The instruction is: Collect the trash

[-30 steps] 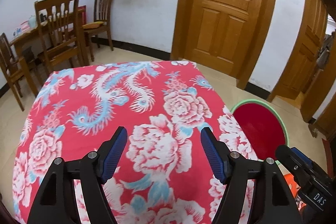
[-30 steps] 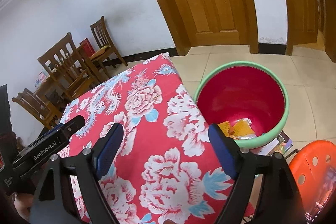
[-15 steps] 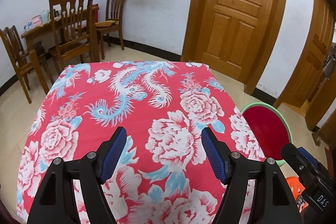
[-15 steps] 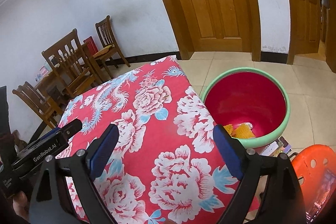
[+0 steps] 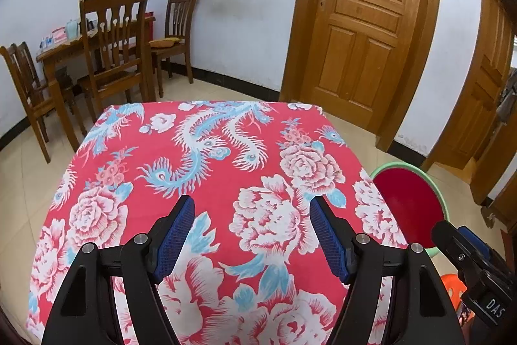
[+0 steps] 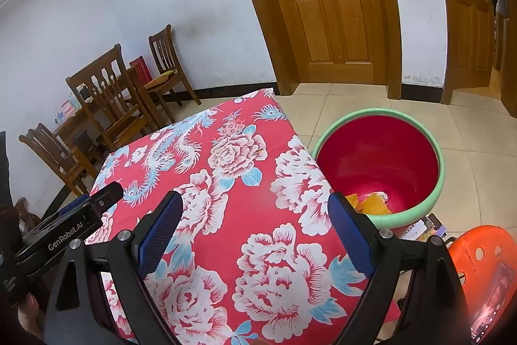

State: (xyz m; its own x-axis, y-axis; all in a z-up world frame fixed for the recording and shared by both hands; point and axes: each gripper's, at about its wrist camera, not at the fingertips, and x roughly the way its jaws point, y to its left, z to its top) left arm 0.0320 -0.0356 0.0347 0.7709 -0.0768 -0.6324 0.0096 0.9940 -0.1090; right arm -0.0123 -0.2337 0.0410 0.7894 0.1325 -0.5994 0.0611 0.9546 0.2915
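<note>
A table with a red floral cloth point(image 5: 206, 183) fills both views point(image 6: 226, 215); I see no trash on it. A red basin with a green rim point(image 6: 381, 164) stands on the floor to the table's right and holds yellow-orange wrappers point(image 6: 371, 202); its rim also shows in the left wrist view point(image 5: 410, 199). My left gripper point(image 5: 252, 231) is open and empty above the near part of the table. My right gripper point(image 6: 255, 228) is open and empty above the table's right side, next to the basin.
Wooden chairs point(image 5: 113, 54) and a wooden table with small items point(image 5: 61, 41) stand at the back left. Wooden doors point(image 5: 362, 31) line the far wall. An orange plastic stool point(image 6: 478, 267) is at the lower right, with papers point(image 6: 423, 225) on the floor.
Both grippers have drawn back and risen a little, so more of the table and room shows. Both stay open and empty.
</note>
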